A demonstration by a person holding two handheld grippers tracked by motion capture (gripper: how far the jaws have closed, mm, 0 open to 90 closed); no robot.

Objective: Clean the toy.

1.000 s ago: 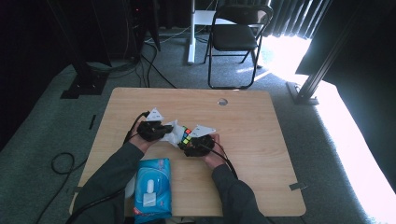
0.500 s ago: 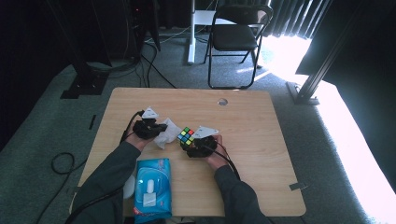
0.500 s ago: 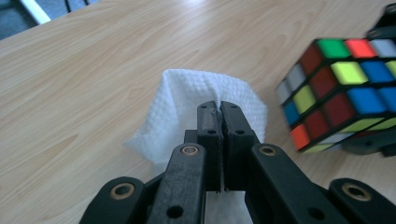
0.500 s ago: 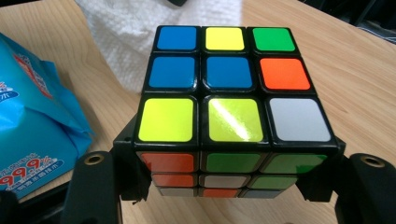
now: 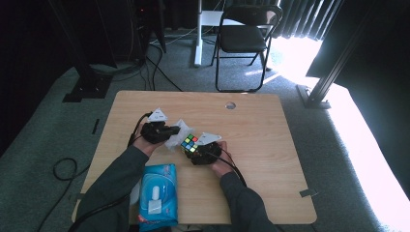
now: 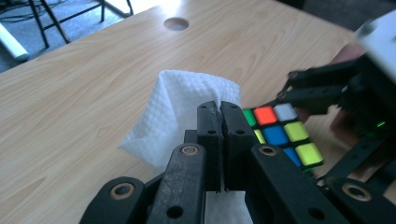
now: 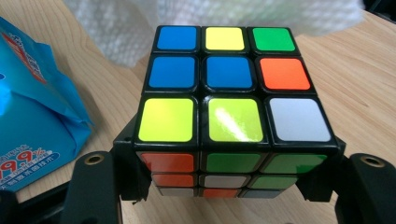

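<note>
High view: left gripper [image 5: 170, 131] clamped on a white wipe [image 5: 177, 137], held over the table [image 5: 270, 145] just left of the cube [image 5: 190, 143]. Right gripper [image 5: 196, 151] gripping that cube from the near side, coloured top face turned up. Wipe edge close to the cube's left side; touching or not, hard to tell at this size. Blue pack [image 5: 156, 193] flat near the table's front edge, below the left forearm, apart from both grippers.

Left gripper view: jaws pressed together, a fold of wipe [image 6: 187, 116] pinched between the tips and rising in a peak beyond them. Cube [image 6: 282, 135] just right of the jaws, low and close, partly hidden behind the right jaw. Right gripper [image 6: 327, 93] reaching in from the right edge, one black jaw across the cube's far side. Round hole [image 6: 176, 23] in the tabletop farther off.

Right gripper view: cube [image 7: 229, 88] seated squarely between the two jaws, about half spread, one jaw against each side face, lower layers sunk between them. Top face blue, yellow, green, orange and white. Wipe [image 7: 140, 32] bunched right behind the cube's far edge. Pack [image 7: 32, 116] at left, near the left jaw, clear of the cube.
</note>
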